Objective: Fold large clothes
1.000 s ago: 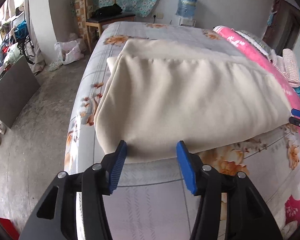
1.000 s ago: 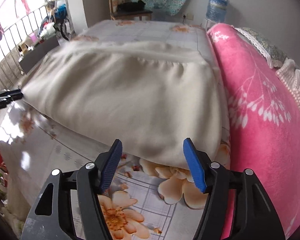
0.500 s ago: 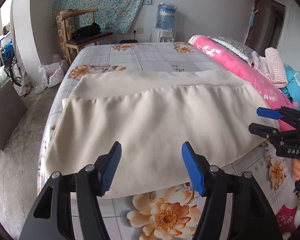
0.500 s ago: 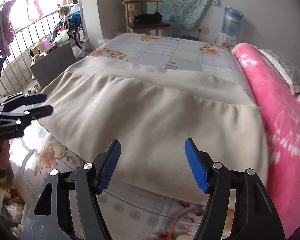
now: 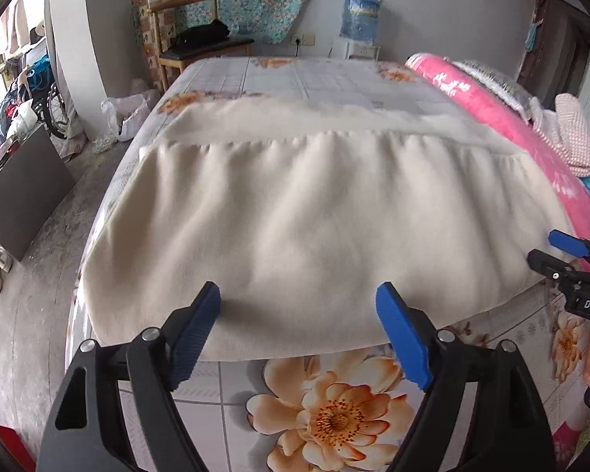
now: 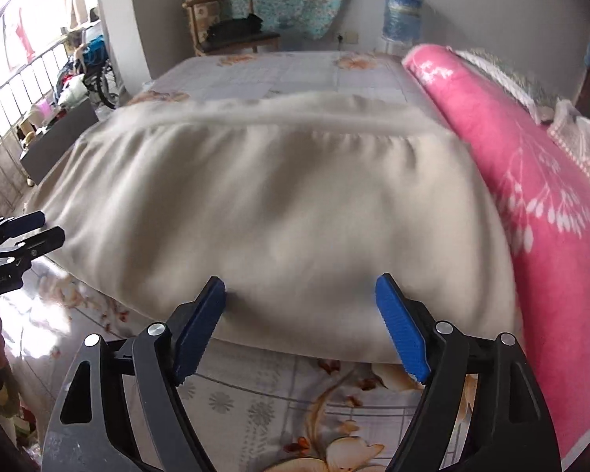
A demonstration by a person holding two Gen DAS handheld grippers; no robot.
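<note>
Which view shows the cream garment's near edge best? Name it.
Left wrist view: the cream garment is sharp, its near edge clear against the floral sheet. The right wrist view shows the same garment blurred and darker.

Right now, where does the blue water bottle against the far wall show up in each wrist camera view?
Left wrist view: the water bottle stands at the top, right of centre, beyond the far end of the bed.
Right wrist view: the water bottle is at the top, right of centre, just above the far end of the pink blanket.
Shared landmark: the wooden chair left of it, under the hanging floral cloth.
</note>
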